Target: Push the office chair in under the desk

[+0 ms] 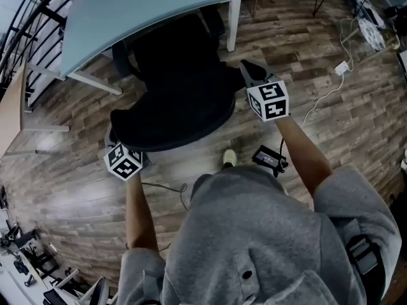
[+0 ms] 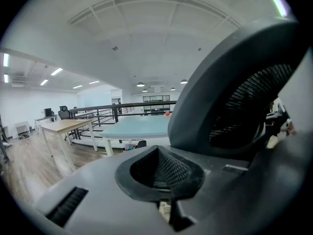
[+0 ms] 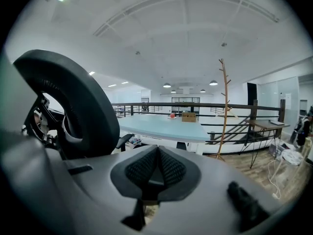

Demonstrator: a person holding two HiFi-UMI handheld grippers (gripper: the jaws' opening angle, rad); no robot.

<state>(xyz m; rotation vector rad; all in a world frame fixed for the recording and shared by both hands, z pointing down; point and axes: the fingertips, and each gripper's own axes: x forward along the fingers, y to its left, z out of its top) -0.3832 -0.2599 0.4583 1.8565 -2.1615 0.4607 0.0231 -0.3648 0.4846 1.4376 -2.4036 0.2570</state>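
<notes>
two closed pairs: left tongs point(image 2: 164, 173) and right tongs point(image 3: 156, 169), each pressed together on nothing, sit at either edge of the office chair point(image 1: 172, 100) back. chair black, mesh panel inside a smooth curved rim; seat partly under the pale blue, white-legged bench point(image 1: 127, 11), on wood-plank floor point(image 1: 305, 62).

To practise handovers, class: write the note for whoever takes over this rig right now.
Left hand-held gripper: shut, empty, beside the left edge of the black mesh-backed office chair.
Right hand-held gripper: shut, empty, by the chair's right edge. Whether either is touching the chair is unclear.
The chair faces the pale blue desk. Its front is already under the top and its backrest is out.
Left to do: push it further in.
</notes>
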